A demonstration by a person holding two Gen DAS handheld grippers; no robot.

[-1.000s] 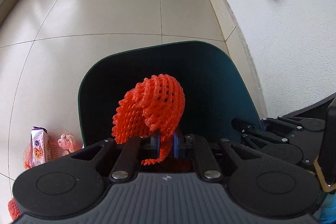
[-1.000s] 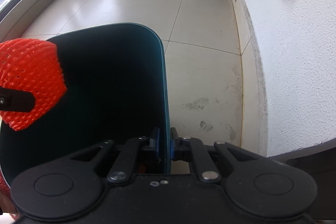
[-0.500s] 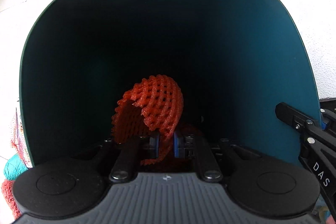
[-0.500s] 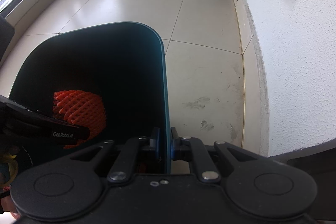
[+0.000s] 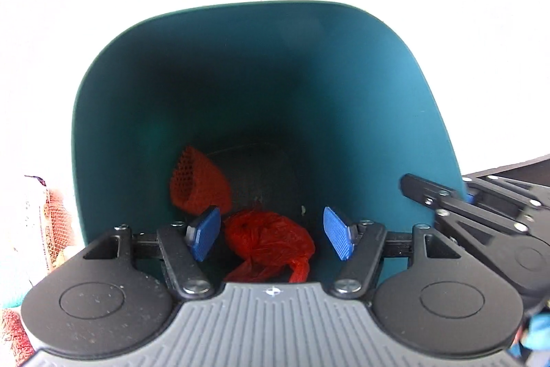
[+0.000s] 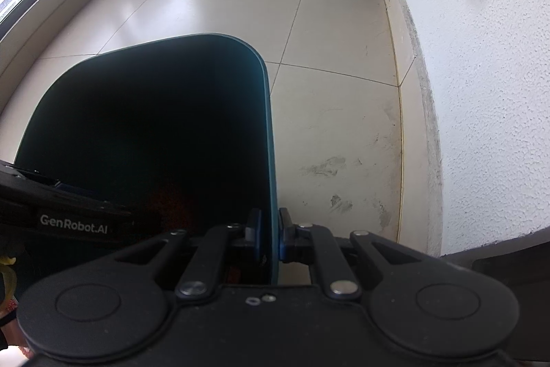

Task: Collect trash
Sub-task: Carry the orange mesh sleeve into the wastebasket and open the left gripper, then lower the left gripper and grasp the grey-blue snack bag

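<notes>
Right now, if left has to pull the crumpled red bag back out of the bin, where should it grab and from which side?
Probably the knotted tail of the red bag, on its right, coming straight down through the bin mouth. The tail sticks out thin enough to pinch; the body is a wide crumpled mound. The left gripper is open above it; the orange foam net lies clear to the left.

L wrist cam peers down into bin (image 5: 343,85), close; R cam at rim, faces floor (image 6: 337,112); both share bin, prob.
</notes>
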